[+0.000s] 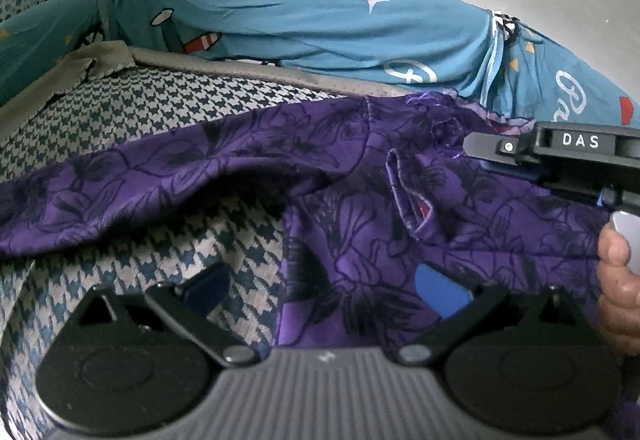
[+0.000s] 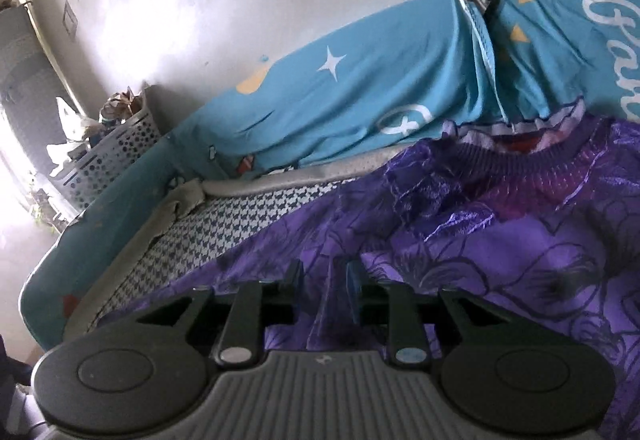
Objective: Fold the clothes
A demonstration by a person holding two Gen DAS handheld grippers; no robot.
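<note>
The purple floral garment lies over the houndstooth mat. The left claw gapes wide above it. The right claw stands narrowly parted, a fabric ridge between its fingers.

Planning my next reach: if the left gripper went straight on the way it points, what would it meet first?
Most likely the purple floral garment lying just ahead of the left gripper; the houndstooth surface lies beneath. Depth is unclear.
</note>
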